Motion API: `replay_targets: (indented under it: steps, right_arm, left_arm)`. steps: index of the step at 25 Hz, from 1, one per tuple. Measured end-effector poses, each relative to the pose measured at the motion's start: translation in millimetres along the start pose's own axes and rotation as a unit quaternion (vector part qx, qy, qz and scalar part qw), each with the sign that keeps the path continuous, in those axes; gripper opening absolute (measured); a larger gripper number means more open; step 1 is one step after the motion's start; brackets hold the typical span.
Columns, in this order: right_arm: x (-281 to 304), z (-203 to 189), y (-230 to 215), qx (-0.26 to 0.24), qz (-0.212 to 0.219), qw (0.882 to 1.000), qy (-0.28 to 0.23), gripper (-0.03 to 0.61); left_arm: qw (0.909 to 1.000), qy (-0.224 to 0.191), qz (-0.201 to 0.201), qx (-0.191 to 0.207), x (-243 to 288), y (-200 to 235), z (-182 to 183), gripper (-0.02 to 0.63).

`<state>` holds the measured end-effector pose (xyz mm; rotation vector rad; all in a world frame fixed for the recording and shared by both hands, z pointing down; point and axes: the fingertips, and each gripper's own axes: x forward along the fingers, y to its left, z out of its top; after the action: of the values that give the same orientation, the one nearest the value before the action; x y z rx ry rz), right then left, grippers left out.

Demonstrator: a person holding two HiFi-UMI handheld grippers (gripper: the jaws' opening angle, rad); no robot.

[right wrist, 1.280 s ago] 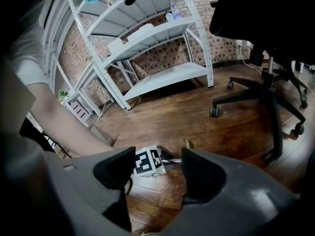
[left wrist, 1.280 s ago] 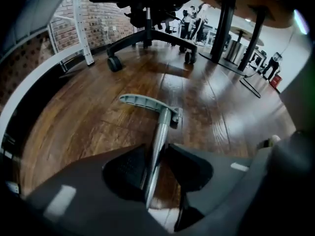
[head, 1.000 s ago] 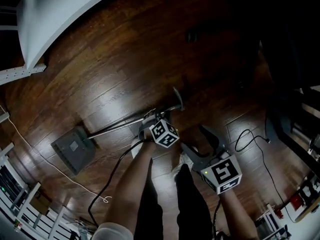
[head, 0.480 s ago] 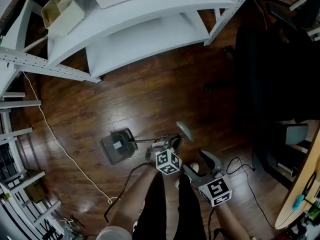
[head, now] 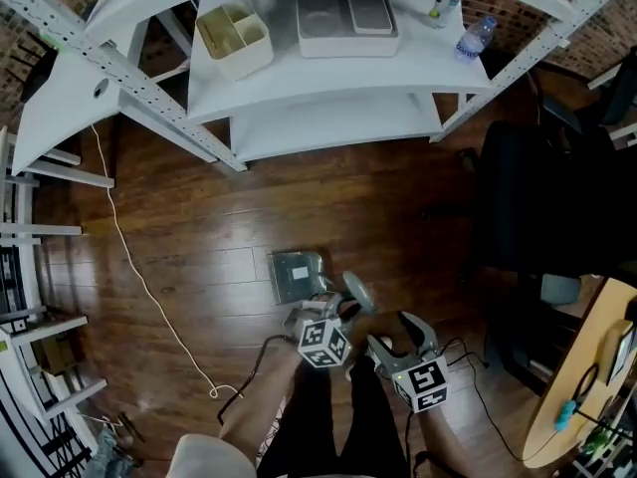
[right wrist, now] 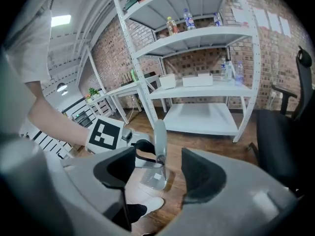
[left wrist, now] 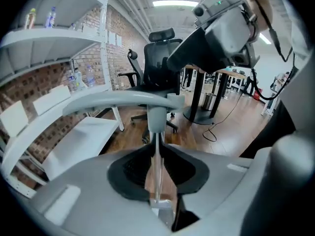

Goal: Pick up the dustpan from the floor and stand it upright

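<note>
The dustpan hangs or stands upright over the wood floor, its grey pan [head: 296,275] low and its grey grip [head: 356,292] on top. My left gripper [head: 325,309] is shut on the thin metal pole [left wrist: 157,166] just under the T-shaped grip [left wrist: 123,100]. Whether the pan touches the floor I cannot tell. My right gripper [head: 400,333] is open and holds nothing, close to the right of the handle. In the right gripper view the grip [right wrist: 160,132] and pan [right wrist: 152,177] show beyond the open right gripper [right wrist: 160,173], apart from it.
A white shelving unit [head: 328,78] with a bin, a tray and bottles stands ahead. A black office chair [head: 537,197] is at the right, a round wooden table [head: 587,386] at the right edge. A white cord [head: 139,277] trails across the floor at left. The person's legs are below.
Both grippers have risen a long way. The dustpan went from lying flat on the floor to upright in the left gripper. The head view has lifted, and the shelves now show.
</note>
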<state>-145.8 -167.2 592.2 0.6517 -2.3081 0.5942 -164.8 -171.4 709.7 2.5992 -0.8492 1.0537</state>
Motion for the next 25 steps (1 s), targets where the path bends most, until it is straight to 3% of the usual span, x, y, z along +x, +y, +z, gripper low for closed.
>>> replay_targets:
  steps: [6,9,13,16,20,25]
  right_arm:
    - [-1,28,41,-0.026,0.018,0.999,0.005,0.281]
    - [-4,41,56,-0.042,0.027,0.999,0.001,0.281]
    - [-23,47,74,0.009,0.047,0.999,-0.005,0.281]
    - [-49,47,83,0.055,0.068,0.996,-0.015,0.281]
    - [-96,50,94,0.01,0.095,0.994,-0.049,0.281]
    - [-202,15,109,-0.029,0.107,0.988,-0.112,0.281]
  left_arm:
    - [0.997,0.002,0.039,-0.067,-47,18,-32,0.097]
    - [0.9881,-0.006,0.054,-0.144,-62,27,-48,0.103]
    - [0.9529,-0.006,0.072,-0.294,-92,20,-74,0.16]
    - [0.9251,0.006,0.088,-0.369,-121,0,-87,0.242]
    - [0.9088,-0.007,0.148,-0.39,-176,-32,-63,0.25]
    - [0.9006,-0.094,0.238,-0.351,-249,-130,45,0.27]
